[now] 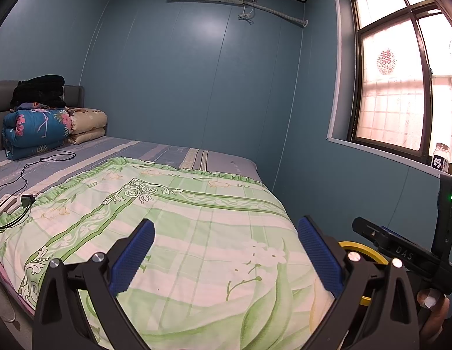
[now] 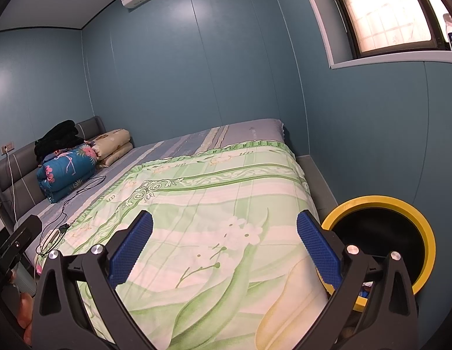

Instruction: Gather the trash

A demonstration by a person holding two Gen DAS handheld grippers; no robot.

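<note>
A round bin [image 2: 380, 204] with a yellow rim and dark inside, contents hard to make out, stands beside the bed's quilted green floral cover [image 2: 214, 218]. The left gripper [image 1: 226, 253] and right gripper [image 2: 224, 248] hover wide apart and empty, their ribbed blue pads [image 1: 132, 256] over the cover.

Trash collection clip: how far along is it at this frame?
Nothing looks done or under way. The left tool and right tool are both open and empty above the green bedspread. The yellow-rimmed bin stands beside the bed; its contents are too dark to judge. No obvious trash shows on the bed, only a charger and cable and folded quilts. Finding trash remains.
</note>
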